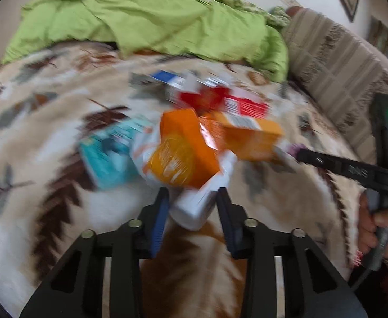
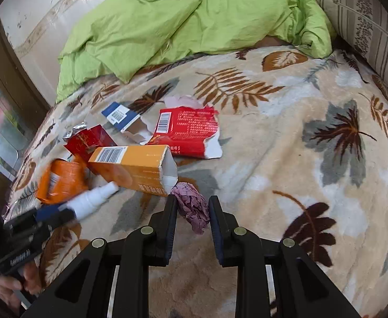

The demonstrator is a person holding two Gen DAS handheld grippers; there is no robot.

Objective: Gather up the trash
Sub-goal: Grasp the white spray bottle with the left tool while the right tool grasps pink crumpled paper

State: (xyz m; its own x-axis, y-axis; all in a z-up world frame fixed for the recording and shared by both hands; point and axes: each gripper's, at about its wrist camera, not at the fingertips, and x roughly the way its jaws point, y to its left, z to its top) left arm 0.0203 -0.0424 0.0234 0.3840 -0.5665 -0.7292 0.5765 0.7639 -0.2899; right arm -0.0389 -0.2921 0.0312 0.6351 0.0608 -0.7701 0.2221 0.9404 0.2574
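Both grippers are working the trash pile on the leaf-print blanket (image 2: 286, 137) at once. The left gripper (image 1: 191, 206) is clamping on the white spray bottle (image 1: 202, 198), pads pressing its body near the base, nozzle pointing away toward the orange carton (image 1: 249, 137). The right gripper (image 2: 191, 212) is closing around the crumpled purple paper wad (image 2: 192, 206), which is sitting just beside the open end of the orange carton; the jaws are standing narrow with the wad between them, though I cannot tell for sure that both pads are already biting (the left pad looks to be touching, the right one close).

Doing this step well, as I judge it:
- Left: the bottle is round and slick, so the squeeze should be staying centred on the body, not sliding toward the base.
- Right: the paper is soft and will be compressing, so the jaws should be finishing the squeeze fully before lifting.
- Both lifts should be going straight up, clear of the orange carton and the crushed orange wrapper (image 2: 61, 180).

Remaining: 2 red packets (image 2: 186, 129), a blue-white box (image 2: 121, 116) and a teal packet (image 1: 106, 153), all lying loose nearby.
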